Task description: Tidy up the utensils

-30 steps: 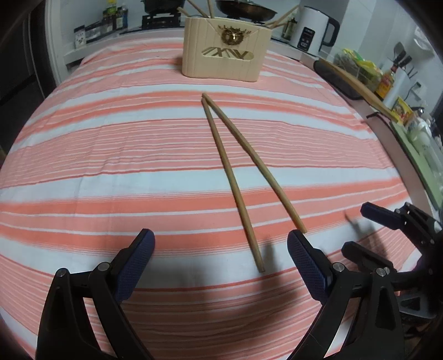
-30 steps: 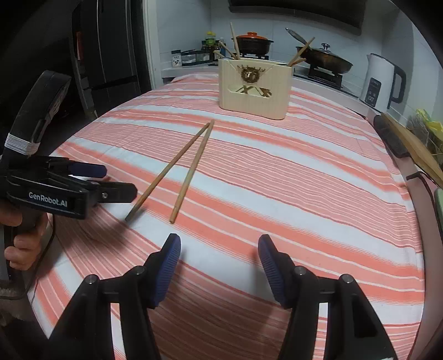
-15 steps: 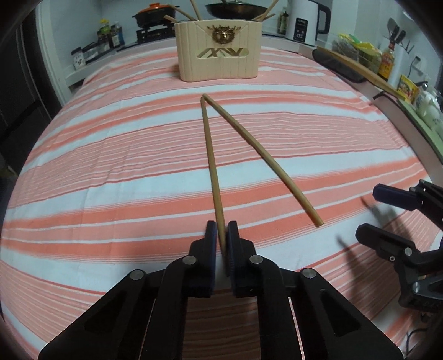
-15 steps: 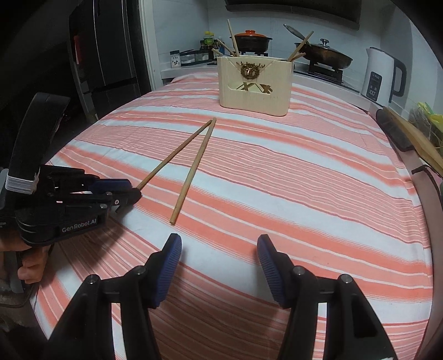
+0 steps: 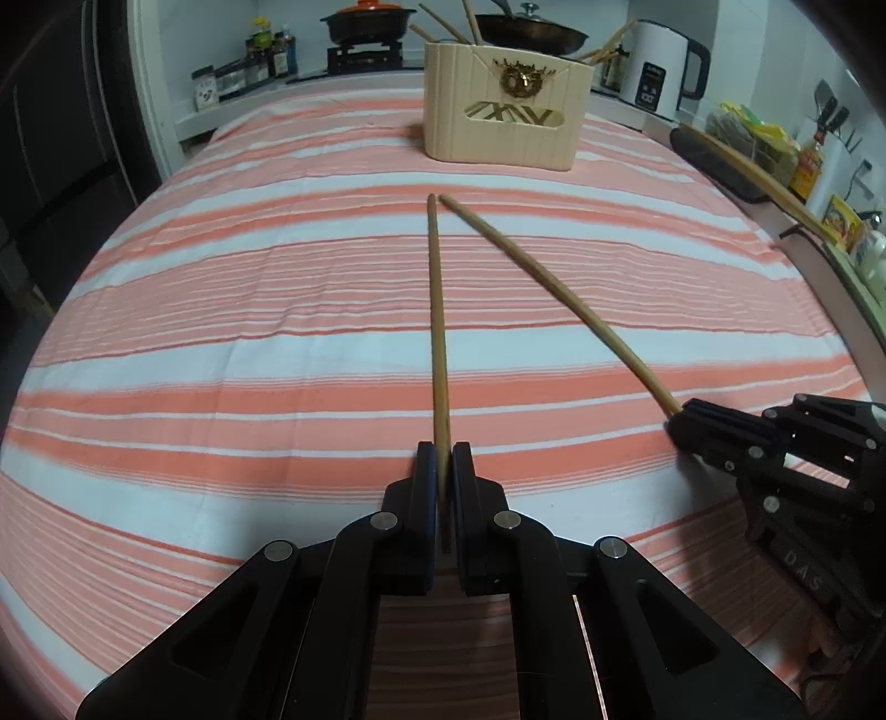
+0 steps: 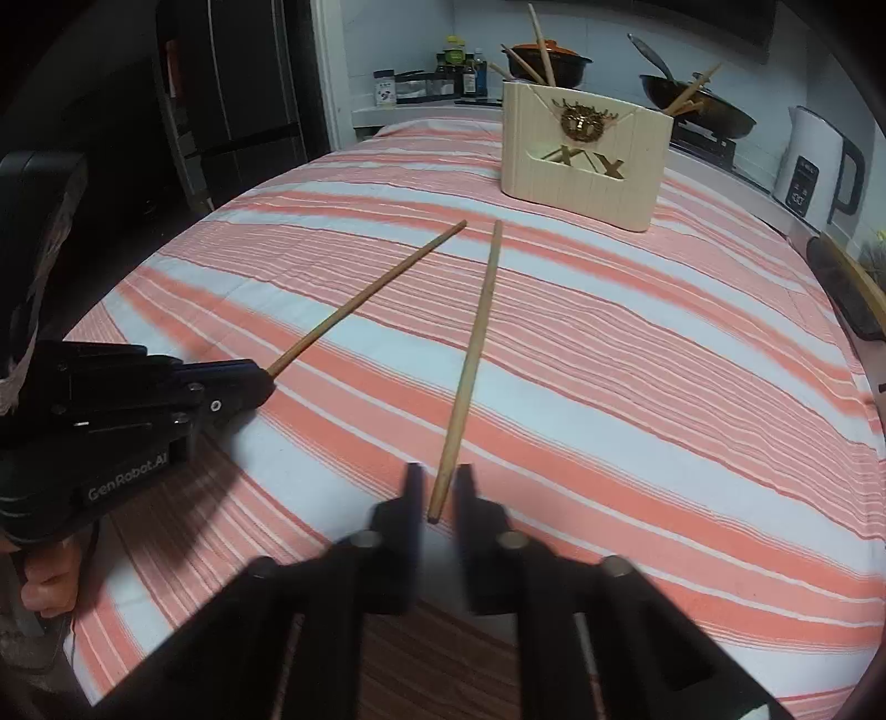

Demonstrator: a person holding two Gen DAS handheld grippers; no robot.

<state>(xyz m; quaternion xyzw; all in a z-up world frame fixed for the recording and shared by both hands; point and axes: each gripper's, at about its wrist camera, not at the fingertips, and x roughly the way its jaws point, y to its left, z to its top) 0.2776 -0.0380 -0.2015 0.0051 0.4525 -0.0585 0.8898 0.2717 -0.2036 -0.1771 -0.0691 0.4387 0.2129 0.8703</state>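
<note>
pickup step: left gripper clamps the near end of one chopstick; right gripper, jaws just closing, pinches the other chopstick. next: lift both, carry ahead to the utensil holder.

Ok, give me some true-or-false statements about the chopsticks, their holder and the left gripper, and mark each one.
1. The left gripper is clamped on a wooden chopstick. True.
2. That chopstick lies parallel to the other chopstick. False: they form a V, with the far tips close together and the near ends wide apart.
3. The beige chopstick holder is empty. False: stored chopsticks stick out of its top.
4. The holder stands upright beyond the far tips of the pair. True.
5. The tablecloth is plain blue. False: it is striped orange and white.
</note>
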